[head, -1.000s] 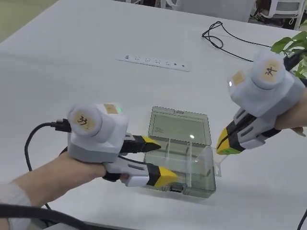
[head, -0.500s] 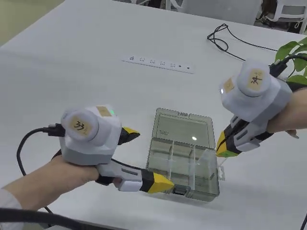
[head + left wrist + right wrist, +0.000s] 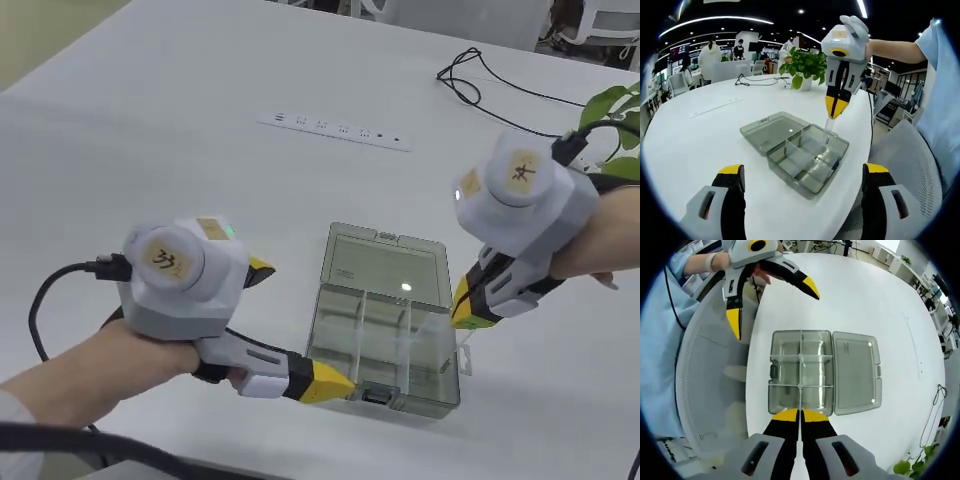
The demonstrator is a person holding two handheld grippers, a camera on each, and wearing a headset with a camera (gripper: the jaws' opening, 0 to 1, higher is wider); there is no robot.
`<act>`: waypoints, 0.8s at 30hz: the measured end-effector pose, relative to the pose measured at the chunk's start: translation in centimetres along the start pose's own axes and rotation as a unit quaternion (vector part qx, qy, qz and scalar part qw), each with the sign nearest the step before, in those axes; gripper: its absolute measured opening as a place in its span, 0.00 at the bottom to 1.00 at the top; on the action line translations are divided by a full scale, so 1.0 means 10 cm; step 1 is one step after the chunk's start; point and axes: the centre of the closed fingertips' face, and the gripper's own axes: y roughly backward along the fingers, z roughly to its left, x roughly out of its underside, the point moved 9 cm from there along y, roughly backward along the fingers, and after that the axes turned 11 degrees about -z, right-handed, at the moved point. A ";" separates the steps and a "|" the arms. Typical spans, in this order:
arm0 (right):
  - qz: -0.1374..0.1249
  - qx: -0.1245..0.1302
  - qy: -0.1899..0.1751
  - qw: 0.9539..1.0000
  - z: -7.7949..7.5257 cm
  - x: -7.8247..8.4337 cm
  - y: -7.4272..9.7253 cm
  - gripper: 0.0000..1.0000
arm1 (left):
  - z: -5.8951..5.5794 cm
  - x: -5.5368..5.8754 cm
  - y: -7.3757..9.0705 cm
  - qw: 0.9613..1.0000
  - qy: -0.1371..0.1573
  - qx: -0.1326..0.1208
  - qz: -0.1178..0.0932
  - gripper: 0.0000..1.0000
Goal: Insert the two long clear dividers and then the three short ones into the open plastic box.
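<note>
The open smoky plastic box (image 3: 335, 345) lies in front of me with its lid (image 3: 385, 262) flat behind it, and clear dividers (image 3: 403, 325) stand inside. My right gripper (image 3: 463, 314) is shut on a clear divider (image 3: 442, 330) that reaches down into the right end of the box. Seen from the right gripper view, the gripper (image 3: 800, 415) holds that divider (image 3: 800, 395) edge-on over the box (image 3: 785, 371). My left gripper (image 3: 295, 325) stands open at the left front corner of the box, holding nothing. Its own view looks past the wide-apart jaws at the box (image 3: 790, 165) and the right gripper (image 3: 836, 111).
A white power strip (image 3: 335, 130) lies further back on the white table (image 3: 150, 120). A black cable (image 3: 480, 80) and a green plant (image 3: 612, 100) are at the far right. The left gripper's cable (image 3: 45, 290) loops at the near left.
My left gripper has opened wider and its upper jaw has drawn back from the box. The right gripper still holds the divider at the right end of the box.
</note>
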 end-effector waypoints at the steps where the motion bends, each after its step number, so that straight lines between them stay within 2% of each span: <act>1: 0.000 0.000 0.003 1.000 0.00 0.00 -0.01 0.02 | 0.00 0.00 0.00 1.000 0.000 0.000 0.000 0.99; 14: 0.016 -0.008 0.012 1.000 0.02 -0.02 -0.09 0.02 | 0.01 0.03 0.02 1.000 0.007 0.001 -0.002 0.95; 24: 0.019 -0.011 0.015 1.000 0.04 -0.02 -0.16 0.02 | 0.01 0.04 0.03 1.000 0.010 0.001 -0.005 0.94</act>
